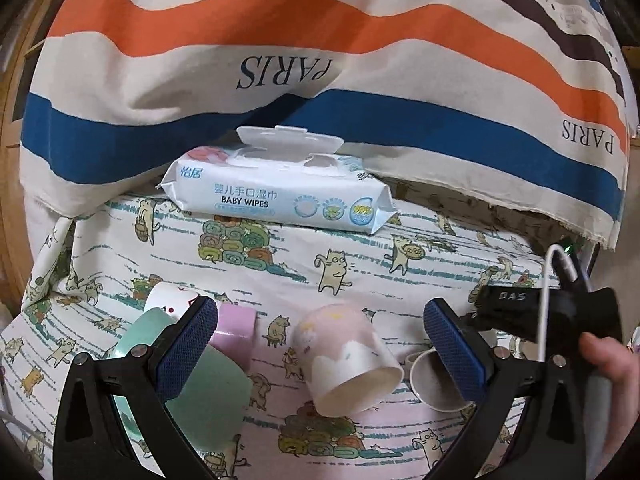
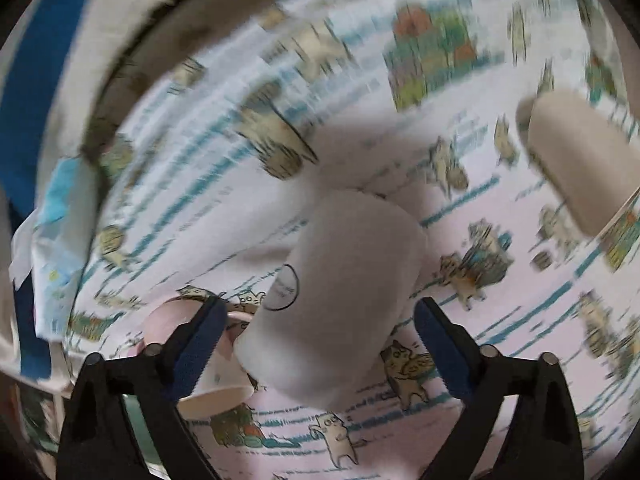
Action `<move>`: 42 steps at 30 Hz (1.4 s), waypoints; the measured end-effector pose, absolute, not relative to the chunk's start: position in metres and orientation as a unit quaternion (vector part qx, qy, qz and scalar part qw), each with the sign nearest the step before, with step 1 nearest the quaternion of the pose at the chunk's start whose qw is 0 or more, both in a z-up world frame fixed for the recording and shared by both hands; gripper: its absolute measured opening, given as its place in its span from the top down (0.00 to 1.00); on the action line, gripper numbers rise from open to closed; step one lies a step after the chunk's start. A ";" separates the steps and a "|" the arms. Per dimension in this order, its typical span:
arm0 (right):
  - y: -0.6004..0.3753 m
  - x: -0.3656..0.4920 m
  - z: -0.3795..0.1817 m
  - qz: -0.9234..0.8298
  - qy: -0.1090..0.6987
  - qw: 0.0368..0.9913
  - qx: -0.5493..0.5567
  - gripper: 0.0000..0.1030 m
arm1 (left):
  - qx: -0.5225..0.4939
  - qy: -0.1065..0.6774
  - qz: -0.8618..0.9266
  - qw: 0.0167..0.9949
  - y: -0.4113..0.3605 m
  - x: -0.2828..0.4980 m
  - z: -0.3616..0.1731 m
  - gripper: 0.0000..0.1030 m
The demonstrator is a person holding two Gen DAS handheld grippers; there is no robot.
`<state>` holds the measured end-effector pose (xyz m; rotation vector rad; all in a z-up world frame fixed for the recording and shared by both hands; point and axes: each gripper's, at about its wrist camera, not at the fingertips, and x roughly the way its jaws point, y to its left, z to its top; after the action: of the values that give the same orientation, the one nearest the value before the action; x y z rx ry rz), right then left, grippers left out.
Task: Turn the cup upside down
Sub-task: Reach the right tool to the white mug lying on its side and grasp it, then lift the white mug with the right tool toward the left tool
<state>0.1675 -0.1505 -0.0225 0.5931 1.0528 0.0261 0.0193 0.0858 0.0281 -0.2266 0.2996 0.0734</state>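
a smooth pink cup with white clouds is being seen lying on its side on the cat-print cloth, between the left gripper's wide-apart ridged blue pads. only the blurry right view is showing a plain white cup lying between the right gripper's wide-apart pads, unheld.

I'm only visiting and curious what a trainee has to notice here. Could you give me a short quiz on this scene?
1. True or false: the wipes pack has its lid open.
2. The pink cup is: A upright, B on its side, C upside down.
3. Fill in: the left tool is ___, gripping nothing.
Key: 1 true; 2 B; 3 open.
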 end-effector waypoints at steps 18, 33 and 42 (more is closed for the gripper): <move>-0.164 0.179 -0.080 0.014 0.507 0.802 0.316 0.13 | -0.120 0.157 0.033 0.980 0.085 0.017 0.029 0.01; -0.178 0.093 -0.034 0.213 0.550 0.790 0.167 0.22 | -0.103 0.153 0.003 0.983 0.070 0.008 0.034 0.01; -0.157 0.078 -0.039 0.275 0.555 0.778 0.100 0.23 | -0.058 0.177 -0.028 0.982 0.048 0.016 0.023 0.01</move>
<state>0.0783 -0.1574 -0.0389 0.2165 1.2006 0.5953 0.0155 0.0480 0.0225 -0.1159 0.3560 -0.0565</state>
